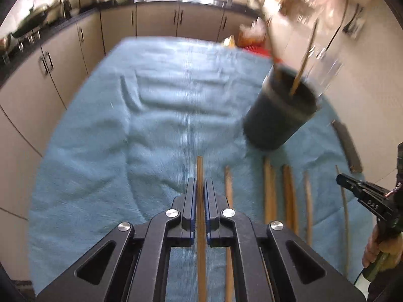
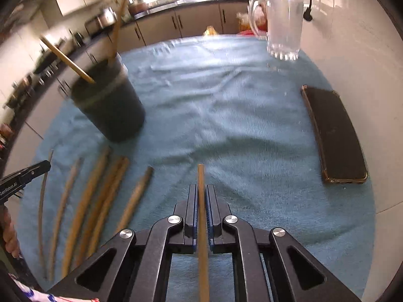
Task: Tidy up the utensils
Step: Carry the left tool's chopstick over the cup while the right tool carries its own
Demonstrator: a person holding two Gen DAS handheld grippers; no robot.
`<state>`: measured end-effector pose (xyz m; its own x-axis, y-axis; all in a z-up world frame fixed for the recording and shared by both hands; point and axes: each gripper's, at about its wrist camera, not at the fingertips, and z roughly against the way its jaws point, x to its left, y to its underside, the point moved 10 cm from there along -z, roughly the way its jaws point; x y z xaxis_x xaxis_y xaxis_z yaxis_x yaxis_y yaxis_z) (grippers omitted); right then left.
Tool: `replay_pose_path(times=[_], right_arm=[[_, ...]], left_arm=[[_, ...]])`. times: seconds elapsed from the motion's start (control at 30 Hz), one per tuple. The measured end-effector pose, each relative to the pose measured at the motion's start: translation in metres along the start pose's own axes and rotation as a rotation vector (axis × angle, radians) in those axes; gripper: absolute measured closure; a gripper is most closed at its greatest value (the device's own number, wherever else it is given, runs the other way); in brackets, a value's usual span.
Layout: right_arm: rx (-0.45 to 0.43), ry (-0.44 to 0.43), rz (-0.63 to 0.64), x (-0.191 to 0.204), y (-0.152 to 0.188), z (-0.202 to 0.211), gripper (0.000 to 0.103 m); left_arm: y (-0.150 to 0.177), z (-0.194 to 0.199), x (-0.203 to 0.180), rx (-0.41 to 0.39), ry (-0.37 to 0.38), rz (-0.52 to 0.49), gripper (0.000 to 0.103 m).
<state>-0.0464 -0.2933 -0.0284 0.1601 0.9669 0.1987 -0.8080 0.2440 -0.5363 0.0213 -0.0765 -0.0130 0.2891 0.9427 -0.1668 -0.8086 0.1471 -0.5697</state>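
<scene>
My left gripper (image 1: pixel 200 182) is shut on a wooden chopstick (image 1: pixel 201 226) that runs back between its fingers, above the blue towel (image 1: pixel 151 115). My right gripper (image 2: pixel 201 188) is shut on another wooden chopstick (image 2: pixel 202 226) in the same way. A dark cup (image 1: pixel 279 110) stands on the towel with two chopsticks in it; it also shows in the right wrist view (image 2: pixel 110 105). Several wooden chopsticks (image 1: pixel 270 191) lie in a row on the towel in front of the cup, also in the right wrist view (image 2: pixel 100 198). The right gripper's tip (image 1: pixel 362 191) shows at the left view's right edge.
A clear glass mug (image 2: pixel 284 22) stands at the towel's far right. A black phone (image 2: pixel 332 133) lies on the towel's right edge, also in the left wrist view (image 1: pixel 348 146). Kitchen cabinets (image 1: pixel 156 20) and a counter run behind and to the left.
</scene>
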Motion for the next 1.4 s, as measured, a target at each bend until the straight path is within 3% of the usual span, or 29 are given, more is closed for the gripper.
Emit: replay_pose_path(times=[0.27, 0.63, 1.07, 1.4], right_arm=[[-0.162, 0.011, 0.052, 0.018, -0.011, 0.057, 0.097], [-0.338, -0.012, 0.055, 0.024, -0.013, 0.134, 0.097], [-0.419, -0.034, 0.091, 0.038, -0.009, 0.174, 0.097], [-0.461, -0.056, 0.111, 0.054, -0.045, 0.181, 0.097]], left_arm=[[-0.016, 0.084, -0.016, -0.181, 0.063, 0.003, 0.098], [0.000, 0.156, -0.054, -0.323, 0.065, -0.104, 0.098], [0.007, 0.203, -0.059, -0.409, 0.103, -0.074, 0.098], [-0.032, 0.210, -0.071, -0.443, 0.135, -0.091, 0.098]])
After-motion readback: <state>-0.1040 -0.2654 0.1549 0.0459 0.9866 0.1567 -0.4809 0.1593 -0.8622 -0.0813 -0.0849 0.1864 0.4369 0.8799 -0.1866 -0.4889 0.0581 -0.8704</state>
